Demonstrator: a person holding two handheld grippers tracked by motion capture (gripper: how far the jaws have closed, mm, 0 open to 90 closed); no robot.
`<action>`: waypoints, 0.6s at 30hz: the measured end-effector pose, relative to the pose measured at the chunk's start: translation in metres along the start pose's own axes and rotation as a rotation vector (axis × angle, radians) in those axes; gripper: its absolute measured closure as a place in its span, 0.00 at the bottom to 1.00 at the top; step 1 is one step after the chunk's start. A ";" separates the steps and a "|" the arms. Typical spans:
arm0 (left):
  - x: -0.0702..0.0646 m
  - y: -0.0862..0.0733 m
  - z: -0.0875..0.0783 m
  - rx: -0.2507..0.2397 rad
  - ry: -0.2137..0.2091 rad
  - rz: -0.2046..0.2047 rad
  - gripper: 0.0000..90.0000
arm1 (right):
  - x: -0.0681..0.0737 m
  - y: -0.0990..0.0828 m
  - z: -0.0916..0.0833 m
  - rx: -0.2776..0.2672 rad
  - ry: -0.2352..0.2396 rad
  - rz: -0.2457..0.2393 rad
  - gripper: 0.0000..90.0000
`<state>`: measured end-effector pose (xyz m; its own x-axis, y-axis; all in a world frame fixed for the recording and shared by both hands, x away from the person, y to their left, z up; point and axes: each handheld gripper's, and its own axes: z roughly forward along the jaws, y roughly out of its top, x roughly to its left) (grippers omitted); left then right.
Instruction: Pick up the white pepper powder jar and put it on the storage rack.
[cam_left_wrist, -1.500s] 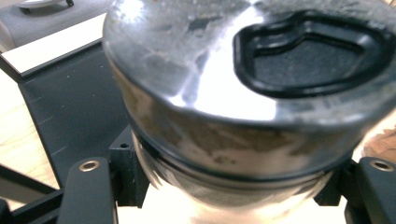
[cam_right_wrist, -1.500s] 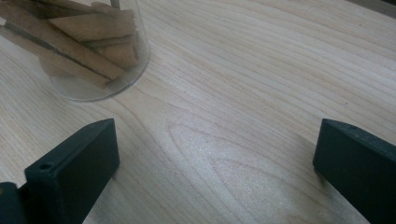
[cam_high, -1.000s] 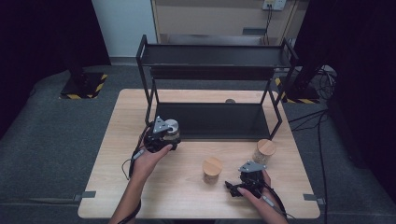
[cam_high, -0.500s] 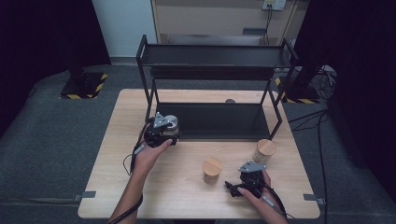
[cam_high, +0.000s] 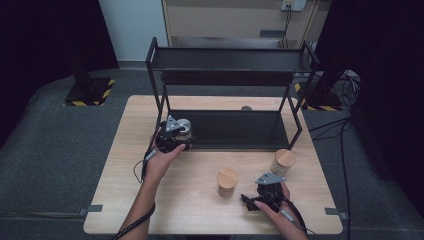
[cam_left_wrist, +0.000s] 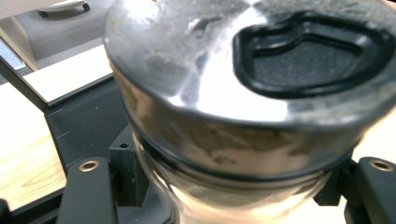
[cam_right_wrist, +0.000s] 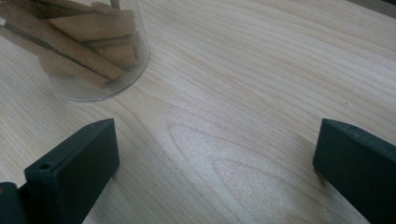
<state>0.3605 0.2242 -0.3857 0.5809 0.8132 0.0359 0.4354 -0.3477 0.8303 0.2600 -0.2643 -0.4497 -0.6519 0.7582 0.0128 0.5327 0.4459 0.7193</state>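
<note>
At the front left corner of the black rack's lower shelf (cam_high: 235, 131), my left gripper (cam_high: 175, 136) is clenched on a glass jar with a metal lid (cam_left_wrist: 243, 79), the jaws gripping the glass just under the lid's rim; I judge the step in hand is setting this jar onto that shelf; to do it well I want the jar upright, carried over the shelf's raised front lip rather than dragged across it, and pushed far enough back that its base sits wholly on the dark surface before I let the jaws part; the grip is high on the body, so the jar could swing or tip if I move fast, and smooth glass may slip, so slow and level is the way; the rack's left upright post (cam_high: 159, 95) stands just beside the gripper and I must keep it clear of that, and of the upper shelf (cam_high: 230, 59) overhead; my right gripper (cam_high: 260, 196) rests on the wooden table (cam_high: 125, 150) near the front edge with its jaws released and nothing between them; a jar of brown sticks with a wooden lid (cam_high: 227, 181) stands just beside it, and a second wooden-lidded jar (cam_high: 283, 161) sits near the rack's right foot; both are well apart from the left hand's path, so neither stands in the way
</note>
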 end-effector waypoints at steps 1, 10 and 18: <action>0.000 0.001 0.001 0.003 0.001 0.003 0.33 | 0.000 0.000 0.000 0.000 0.000 0.000 0.00; 0.001 0.007 0.005 0.006 0.007 0.004 0.33 | 0.000 0.000 0.000 0.000 0.000 -0.001 0.00; 0.002 0.012 0.013 0.009 0.007 0.006 0.33 | 0.000 0.000 0.000 0.000 0.000 0.000 0.00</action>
<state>0.3763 0.2158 -0.3825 0.5785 0.8145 0.0448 0.4380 -0.3564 0.8253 0.2600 -0.2643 -0.4497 -0.6521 0.7580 0.0126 0.5326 0.4462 0.7193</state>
